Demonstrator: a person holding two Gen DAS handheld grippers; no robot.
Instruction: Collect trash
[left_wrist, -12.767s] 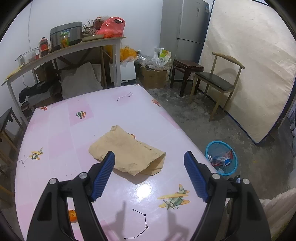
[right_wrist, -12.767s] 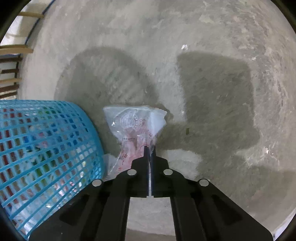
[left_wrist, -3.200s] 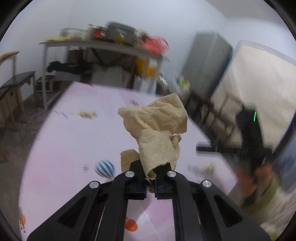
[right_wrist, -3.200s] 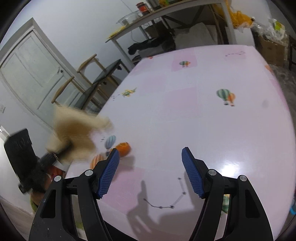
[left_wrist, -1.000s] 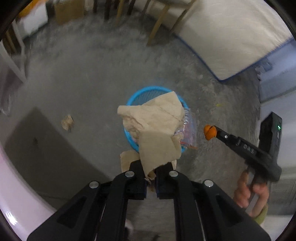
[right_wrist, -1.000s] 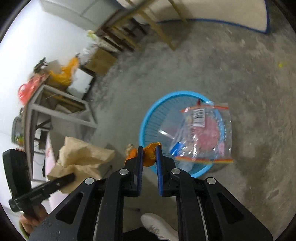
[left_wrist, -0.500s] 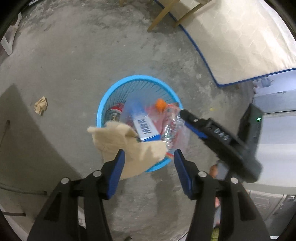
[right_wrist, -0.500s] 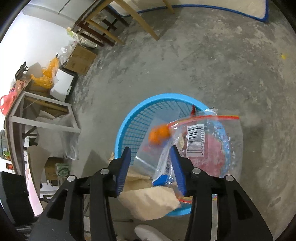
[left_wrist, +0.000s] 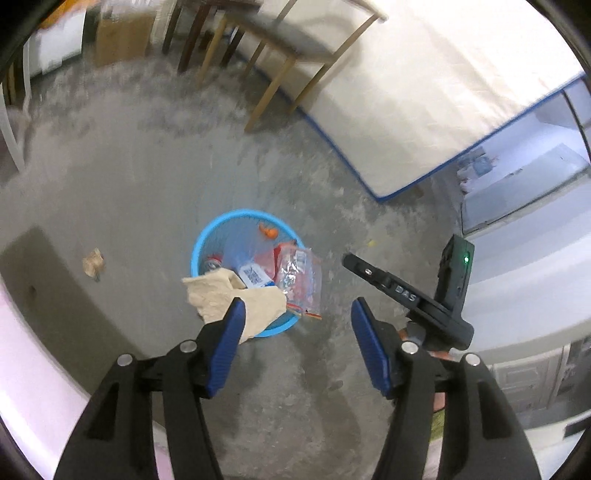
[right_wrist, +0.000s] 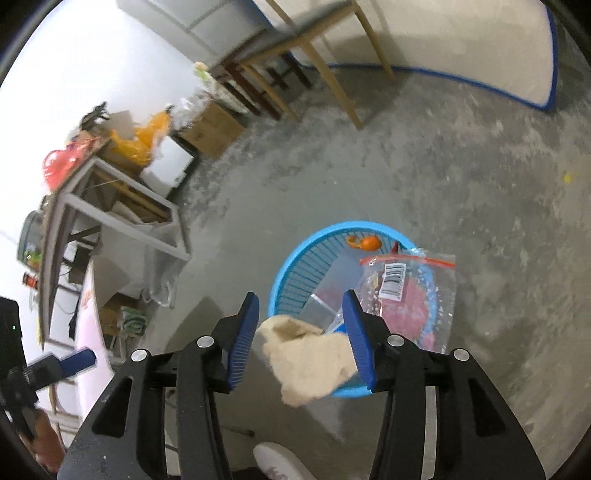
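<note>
A blue mesh basket stands on the concrete floor; it also shows in the right wrist view. A crumpled brown paper bag hangs over its near rim. A clear zip bag with red contents lies across the rim. An orange peel rests inside. My left gripper is open and empty above the basket. My right gripper is open and empty above it too, and its body shows in the left wrist view.
A crumpled paper scrap lies on the floor left of the basket. A wooden chair and a leaning mattress stand behind. The pink table edge is at lower left. A shoe is below.
Both grippers have opened. The brown paper bag dropped onto the basket rim and the orange peel fell inside. Both grippers have since pulled up and back.
</note>
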